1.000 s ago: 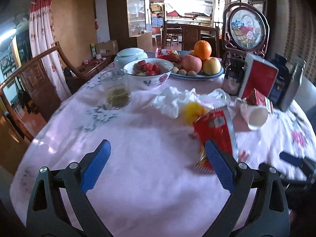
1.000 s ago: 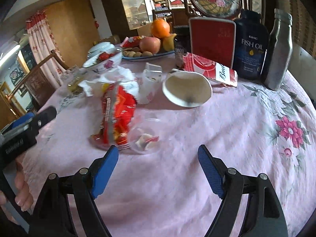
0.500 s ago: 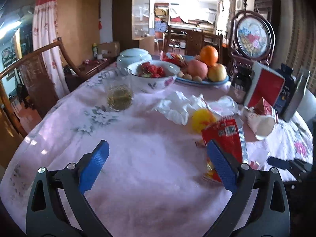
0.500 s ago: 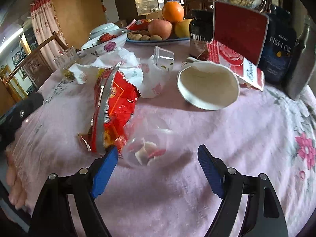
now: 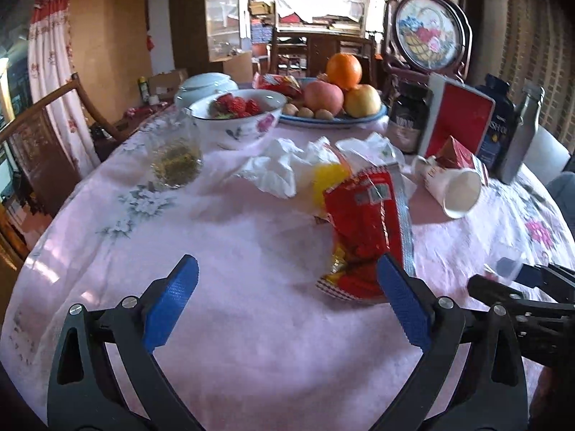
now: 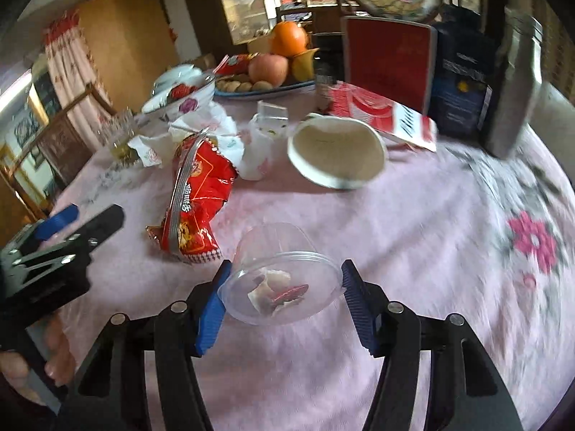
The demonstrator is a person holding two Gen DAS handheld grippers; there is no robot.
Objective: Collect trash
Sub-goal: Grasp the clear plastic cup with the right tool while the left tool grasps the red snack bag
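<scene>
A clear plastic cup (image 6: 280, 280) with scraps inside lies on its side on the pink tablecloth, between the blue pads of my right gripper (image 6: 282, 296). The pads stand at its rim on both sides, jaws still wide. A red snack bag (image 6: 197, 197) lies just left of it; it also shows in the left wrist view (image 5: 366, 230). My left gripper (image 5: 287, 305) is open and empty, its right pad in front of the bag's lower end. Crumpled white tissues (image 5: 284, 168) and a tipped paper cup (image 5: 452, 188) lie behind the bag.
A glass (image 5: 176, 154), a bowl of strawberries (image 5: 237, 115), a fruit plate (image 5: 334, 107), a red box (image 5: 456, 118), a dark supplement bottle (image 6: 460, 86) and a metal flask (image 6: 514, 82) stand at the back. A wooden chair (image 5: 43, 136) stands at the left.
My right gripper has moved forward until the clear cup sits between its pads, and the jaws have narrowed. My left gripper has moved nearer to the red bag.
</scene>
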